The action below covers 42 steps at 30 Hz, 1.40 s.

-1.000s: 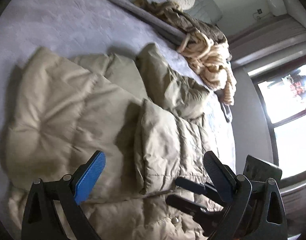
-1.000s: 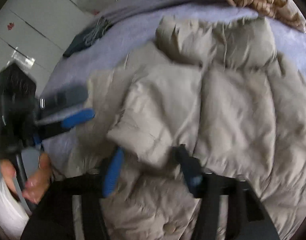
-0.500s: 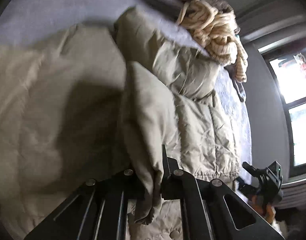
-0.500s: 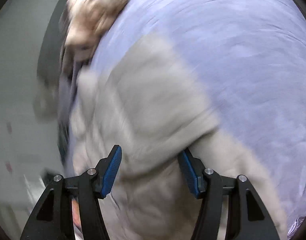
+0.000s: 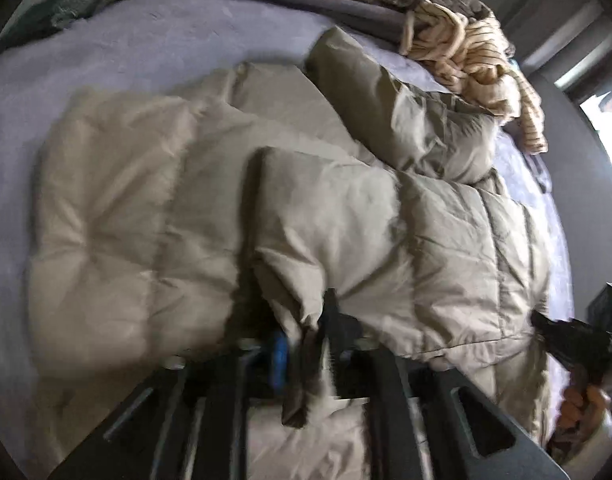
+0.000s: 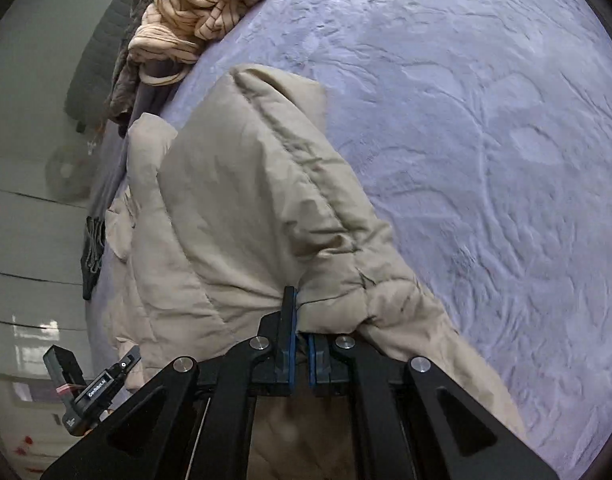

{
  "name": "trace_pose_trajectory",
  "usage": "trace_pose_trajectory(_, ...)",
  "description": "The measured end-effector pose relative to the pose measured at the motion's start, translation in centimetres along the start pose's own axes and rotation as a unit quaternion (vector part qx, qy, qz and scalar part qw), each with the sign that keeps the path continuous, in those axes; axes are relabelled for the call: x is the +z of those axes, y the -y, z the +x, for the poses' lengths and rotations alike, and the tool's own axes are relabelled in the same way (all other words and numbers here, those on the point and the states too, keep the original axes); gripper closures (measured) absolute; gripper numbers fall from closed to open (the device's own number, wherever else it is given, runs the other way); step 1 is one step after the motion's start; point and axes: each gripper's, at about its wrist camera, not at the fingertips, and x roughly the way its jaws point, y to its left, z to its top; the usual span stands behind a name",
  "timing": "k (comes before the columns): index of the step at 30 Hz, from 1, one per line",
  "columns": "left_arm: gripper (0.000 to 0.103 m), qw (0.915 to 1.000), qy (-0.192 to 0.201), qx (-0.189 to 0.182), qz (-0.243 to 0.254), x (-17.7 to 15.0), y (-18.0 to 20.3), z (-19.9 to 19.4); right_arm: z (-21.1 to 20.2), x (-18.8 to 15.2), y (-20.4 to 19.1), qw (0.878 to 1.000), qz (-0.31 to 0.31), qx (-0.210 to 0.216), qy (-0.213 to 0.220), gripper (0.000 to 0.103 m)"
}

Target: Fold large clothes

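Observation:
A large beige puffer jacket (image 5: 154,208) lies spread on a lavender bed (image 5: 106,52). My left gripper (image 5: 306,340) is shut on the jacket's sleeve cuff, which lies folded over the body. In the right wrist view the jacket (image 6: 234,208) rises as a lifted fold. My right gripper (image 6: 301,336) is shut on its edge, blue pads pressed on the fabric. The right gripper also shows at the right edge of the left wrist view (image 5: 573,340). The left gripper shows at the lower left of the right wrist view (image 6: 94,392).
A cream striped knit garment (image 5: 465,52) lies bunched at the bed's far side, also in the right wrist view (image 6: 202,12). A dark green cloth (image 5: 74,4) lies at the far left corner. A bright window (image 5: 609,120) is at the right. Bare lavender bedding (image 6: 485,160) stretches right of the jacket.
Both grippers went from open to shut on the jacket. The left closed on the sleeve cuff and drew it across the body; the right swung to the jacket's edge and closed on it.

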Motion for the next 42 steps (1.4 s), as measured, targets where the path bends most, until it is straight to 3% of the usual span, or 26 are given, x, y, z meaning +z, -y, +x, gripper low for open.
trace_pose_trajectory(2, 0.038, 0.9981, 0.032, 0.051, 0.007, 0.0, -0.4, -2.0, -0.8, -0.3, -0.2, 1.000, -0.011, -0.008, -0.013, 0.086)
trace_pose_trajectory(4, 0.038, 0.9963, 0.061, 0.060, 0.009, -0.1, -1.3, -3.6, -2.4, -1.1, -0.6, 0.999, -0.045, -0.017, -0.027, 0.055)
trace_pose_trajectory(5, 0.043, 0.9964, 0.068, 0.051, 0.006, 0.1, -1.7, -4.4, -3.6, -1.6, -1.4, 0.997, -0.072, -0.012, -0.023, 0.044)
trace_pose_trajectory(6, 0.062, 0.9965, 0.073, 0.040, 0.004, 0.3, -2.0, -5.0, -4.6, -1.9, -1.9, 0.996, -0.089, -0.005, -0.013, 0.044)
trace_pose_trajectory(8, 0.080, 0.9972, 0.072, 0.018, 0.008, 1.0, -2.1, -5.6, -6.7, -1.7, -2.3, 0.994, -0.108, 0.007, 0.020, 0.044)
trace_pose_trajectory(11, 0.080, 0.9966, 0.075, -0.002, 0.036, 2.0, -0.5, -5.0, -7.1, 1.8, -0.4, 0.997, -0.046, 0.016, 0.062, 0.044)
trace_pose_trajectory(16, 0.080, 0.9968, 0.050, 0.004, 0.063, 3.2, 2.6, -1.1, -1.2, 6.6, 3.6, 0.991, 0.095, 0.085, 0.031, 0.045)
trace_pose_trajectory(18, 0.080, 0.9966, 0.042, 0.023, 0.067, 3.2, 3.2, 0.4, 0.7, 7.2, 3.2, 0.986, 0.107, 0.125, 0.010, 0.074)
trace_pose_trajectory(19, 0.080, 0.9966, 0.036, 0.028, 0.069, 3.3, 3.0, 1.2, 1.3, 7.6, 2.4, 0.986, 0.102, 0.135, 0.003, 0.082)
trace_pose_trajectory(22, 0.080, 0.9966, 0.027, 0.024, 0.074, 3.3, 3.0, 2.9, 1.1, 7.7, 2.2, 0.992, 0.077, 0.104, 0.008, 0.088)
trace_pose_trajectory(25, 0.080, 0.9953, 0.027, 0.029, 0.089, 3.2, 3.7, 4.1, 2.5, 8.3, 2.4, 0.999, 0.034, 0.020, 0.013, 0.088)
trace_pose_trajectory(29, 0.080, 0.9938, 0.033, 0.050, 0.093, 2.9, 4.4, 3.1, 2.9, 8.3, 3.2, 0.998, 0.048, 0.024, 0.028, 0.088)
trace_pose_trajectory(31, 0.080, 0.9926, 0.048, 0.053, 0.098, 2.7, 4.5, 1.2, 1.5, 7.8, 2.4, 0.998, 0.042, 0.002, 0.040, 0.088)
trace_pose_trajectory(37, 0.080, 0.9940, 0.052, 0.014, 0.095, 0.3, 4.0, -2.5, -4.9, 3.4, -1.0, 0.991, -0.076, -0.074, 0.086, 0.088)
trace_pose_trajectory(38, 0.080, 0.9941, 0.046, 0.015, 0.097, -0.1, 4.1, -2.3, -5.7, 1.4, -2.0, 0.987, -0.111, -0.084, 0.084, 0.088)
trace_pose_trajectory(42, 0.080, 0.9932, 0.009, 0.057, 0.101, -2.0, 3.5, 0.4, -4.4, -0.8, -2.6, 0.981, -0.153, -0.107, 0.058, 0.088)
